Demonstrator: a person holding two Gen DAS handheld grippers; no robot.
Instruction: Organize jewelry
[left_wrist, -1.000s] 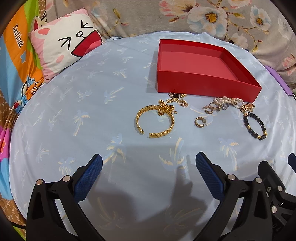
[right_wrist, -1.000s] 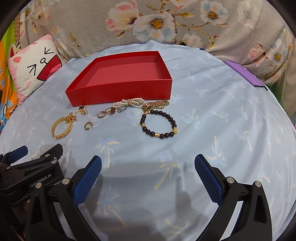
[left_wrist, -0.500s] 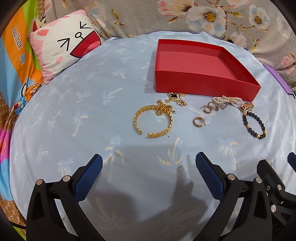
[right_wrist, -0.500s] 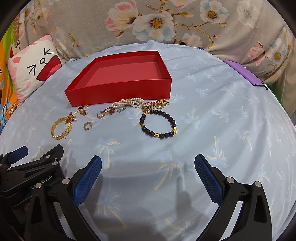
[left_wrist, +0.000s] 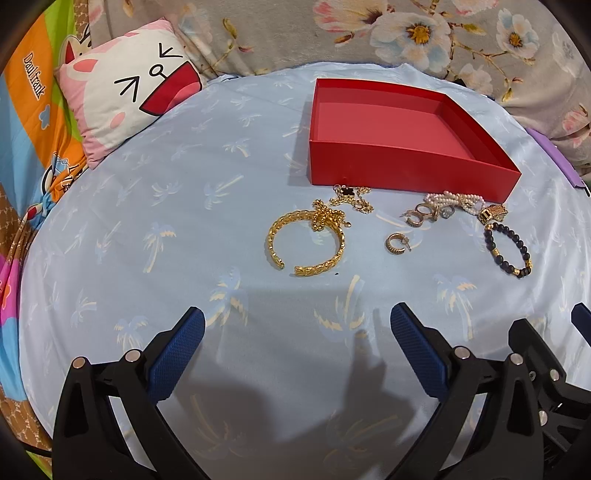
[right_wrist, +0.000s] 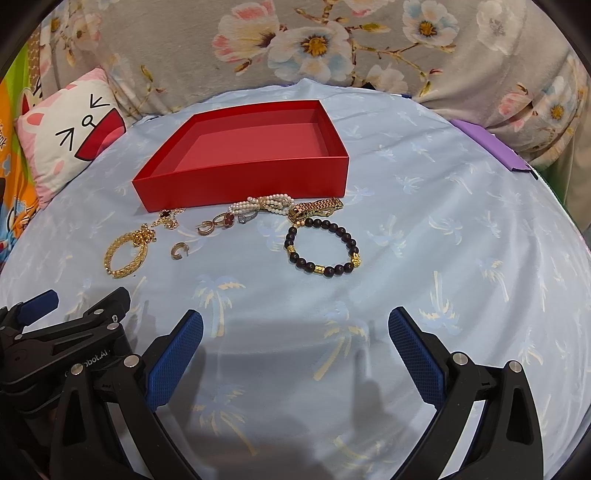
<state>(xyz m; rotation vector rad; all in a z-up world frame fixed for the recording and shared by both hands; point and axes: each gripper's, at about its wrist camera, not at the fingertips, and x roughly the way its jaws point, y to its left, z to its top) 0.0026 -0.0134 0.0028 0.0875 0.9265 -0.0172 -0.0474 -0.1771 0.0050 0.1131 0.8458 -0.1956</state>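
- The left claw (left_wrist: 295, 345) is spread wide with nothing between its blue pads, hovering low over the pale blue palm-print sheet (left_wrist: 147, 229); the surface looks like a bed, with a floral cover (right_wrist: 314, 44) behind it.
- The right claw (right_wrist: 295, 347) is likewise spread wide and empty, just to the right of the left one; the left claw's black frame shows at the lower left of the right wrist view.
- Straight ahead of the left claw lies the gold open bangle (left_wrist: 306, 240), with a gold beaded chain (left_wrist: 327, 219) bunched on its far edge.
- Beyond that chain, against the box wall, sits a thin gold necklace with a dark clover charm (left_wrist: 349, 195).
- Ahead and slightly right of the left claw is a single gold hoop earring (left_wrist: 395, 243), apart from the other pieces.
- Ahead of the right claw, slightly left of centre, lies the dark bead bracelet (right_wrist: 323, 247) with gold spacers.
- Just past it are a gold watch-style link bracelet (right_wrist: 316, 208) and a knotted pearl strand (right_wrist: 264, 203), both close to the box.
- Left of the pearls is a small cluster of rings (right_wrist: 225, 221), one with a red stone.
- The red box (right_wrist: 243, 181) stands open and empty beyond all the jewelry, farthest from both claws.
- A cartoon-face pillow (left_wrist: 129, 96) lies far ahead to the left; a purple flat item (right_wrist: 491, 147) sits far ahead to the right.
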